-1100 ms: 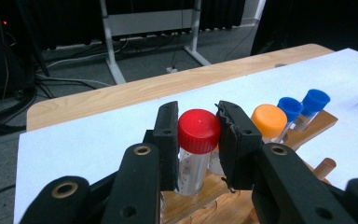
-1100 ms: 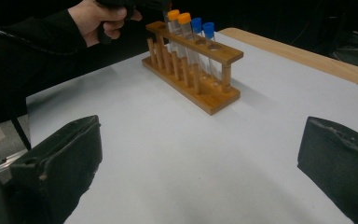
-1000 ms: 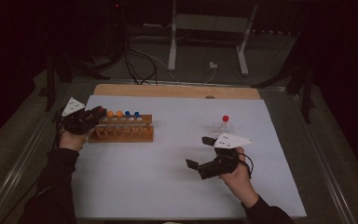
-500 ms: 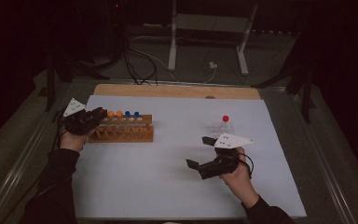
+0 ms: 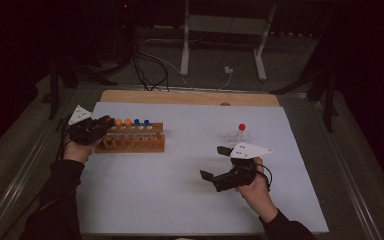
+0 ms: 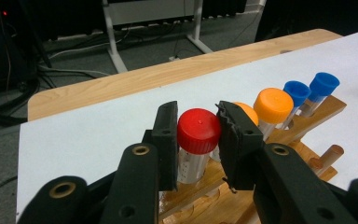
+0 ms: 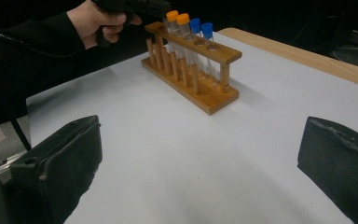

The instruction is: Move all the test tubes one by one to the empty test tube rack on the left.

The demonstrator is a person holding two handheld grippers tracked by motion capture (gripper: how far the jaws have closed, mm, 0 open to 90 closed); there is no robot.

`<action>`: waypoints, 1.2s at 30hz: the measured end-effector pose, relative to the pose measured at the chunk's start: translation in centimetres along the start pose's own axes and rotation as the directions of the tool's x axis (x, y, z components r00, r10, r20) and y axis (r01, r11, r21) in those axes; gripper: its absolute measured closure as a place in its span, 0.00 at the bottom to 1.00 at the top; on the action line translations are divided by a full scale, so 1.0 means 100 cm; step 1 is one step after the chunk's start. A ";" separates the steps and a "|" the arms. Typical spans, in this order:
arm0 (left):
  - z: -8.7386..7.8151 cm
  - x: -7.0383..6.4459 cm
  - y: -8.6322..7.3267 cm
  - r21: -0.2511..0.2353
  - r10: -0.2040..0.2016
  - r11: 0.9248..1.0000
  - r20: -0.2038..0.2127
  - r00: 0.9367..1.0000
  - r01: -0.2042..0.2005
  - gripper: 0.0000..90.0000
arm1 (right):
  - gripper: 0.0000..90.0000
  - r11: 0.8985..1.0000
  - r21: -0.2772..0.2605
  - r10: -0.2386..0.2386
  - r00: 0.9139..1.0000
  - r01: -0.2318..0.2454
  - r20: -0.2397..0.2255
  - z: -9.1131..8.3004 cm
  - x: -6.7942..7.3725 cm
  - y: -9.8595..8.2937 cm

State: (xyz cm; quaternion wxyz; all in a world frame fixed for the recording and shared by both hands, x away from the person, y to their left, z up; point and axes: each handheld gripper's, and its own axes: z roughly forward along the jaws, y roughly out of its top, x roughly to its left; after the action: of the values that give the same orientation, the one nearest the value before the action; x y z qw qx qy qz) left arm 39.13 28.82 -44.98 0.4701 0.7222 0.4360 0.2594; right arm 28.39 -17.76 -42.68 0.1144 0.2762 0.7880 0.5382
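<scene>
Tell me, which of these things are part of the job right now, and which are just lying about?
In use:
left gripper, jaws around the red-capped tube
wooden rack

Lying about:
right gripper, open, holding nothing
second red-capped tube, standing apart
orange tubes and blue tubes in the rack

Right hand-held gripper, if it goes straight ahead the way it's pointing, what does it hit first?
Probably the wooden tube rack; the right hand-held gripper is open, with bare white table cover between. Depth is uncertain.
</scene>
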 end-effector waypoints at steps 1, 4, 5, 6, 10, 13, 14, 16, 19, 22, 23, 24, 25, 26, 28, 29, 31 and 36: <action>-0.001 0.000 0.000 -0.002 -0.005 1.000 -0.002 1.000 0.005 0.75 | 0.00 1.000 0.000 0.000 1.000 0.000 0.000 0.000 0.000 0.000; -0.009 -0.001 0.002 -0.035 -0.016 0.999 0.007 1.000 0.016 0.60 | 0.00 1.000 0.000 0.000 1.000 0.000 0.003 0.000 0.000 0.000; -0.013 -0.002 0.003 -0.047 -0.019 0.999 0.010 1.000 0.019 0.57 | 0.00 1.000 -0.003 0.001 1.000 -0.001 0.004 -0.001 -0.001 0.001; -0.017 -0.004 0.004 -0.061 -0.019 0.998 0.021 1.000 0.021 0.54 | 0.00 1.000 -0.003 0.001 1.000 -0.001 0.005 -0.001 -0.001 0.001; -0.030 -0.013 0.006 -0.077 -0.016 0.997 0.072 0.997 0.021 0.39 | 0.00 1.000 -0.008 0.004 1.000 -0.004 0.004 -0.003 -0.002 0.003; -0.037 -0.024 0.006 -0.081 0.004 0.997 0.107 0.994 0.005 0.29 | 0.00 1.000 -0.015 0.003 1.000 -0.003 0.016 -0.006 -0.005 0.004; -0.038 -0.027 0.006 -0.082 0.009 0.997 0.127 0.992 0.001 0.25 | 0.00 1.000 -0.018 0.006 1.000 -0.005 0.020 -0.007 -0.007 0.005; -0.040 -0.035 0.006 -0.078 0.022 0.997 0.164 0.986 -0.009 0.18 | 0.00 1.000 -0.023 0.006 0.999 -0.005 0.033 -0.010 -0.010 0.006; -0.041 -0.047 0.006 -0.075 0.043 0.997 0.221 0.974 -0.027 0.10 | 0.00 1.000 -0.030 -0.004 0.998 0.006 0.059 -0.015 -0.018 0.008; -0.039 -0.059 0.006 -0.071 0.062 0.996 0.269 0.961 -0.044 0.03 | 0.00 0.999 -0.033 -0.017 0.995 0.021 0.098 -0.021 -0.027 0.007; -0.039 -0.062 0.006 -0.065 0.067 0.997 0.278 0.958 -0.051 0.03 | 0.00 0.999 -0.027 -0.017 0.994 0.020 0.108 -0.022 -0.030 0.007; -0.039 -0.065 0.005 -0.069 0.071 0.996 0.291 0.954 -0.053 0.03 | 0.00 0.999 -0.031 -0.019 0.993 0.023 0.119 -0.024 -0.034 0.007; -0.039 -0.068 0.005 -0.071 0.074 0.996 0.302 0.951 -0.055 0.03 | 0.00 0.999 -0.036 -0.014 0.992 0.019 0.129 -0.025 -0.037 0.006; -0.038 -0.070 0.005 -0.069 0.071 0.996 0.310 0.948 -0.052 0.03 | 0.00 0.999 -0.034 -0.014 0.991 0.019 0.136 -0.027 -0.040 0.005; -0.039 -0.075 0.004 -0.076 0.076 0.996 0.327 0.942 -0.054 0.03 | 0.00 0.999 -0.036 -0.010 0.988 0.015 0.155 -0.029 -0.046 0.004; -0.039 -0.077 0.004 -0.076 0.080 0.995 0.334 0.939 -0.058 0.03 | 0.00 0.999 -0.038 -0.007 0.986 0.013 0.164 -0.030 -0.049 0.003; -0.040 -0.081 0.004 -0.083 0.084 0.995 0.349 0.933 -0.058 0.03 | 0.00 0.999 -0.043 0.007 0.983 0.001 0.181 -0.033 -0.055 0.002; -0.041 -0.091 0.002 -0.087 0.106 0.993 0.378 0.920 -0.078 0.03 | 0.00 0.999 -0.031 0.018 0.973 -0.012 0.228 -0.037 -0.072 -0.003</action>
State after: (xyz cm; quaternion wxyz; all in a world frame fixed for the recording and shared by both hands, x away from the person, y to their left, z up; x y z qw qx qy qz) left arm 31.59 22.64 -42.75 0.5584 0.7615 0.2924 0.1507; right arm 32.40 -24.77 -42.28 0.2043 0.3405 0.7594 0.5155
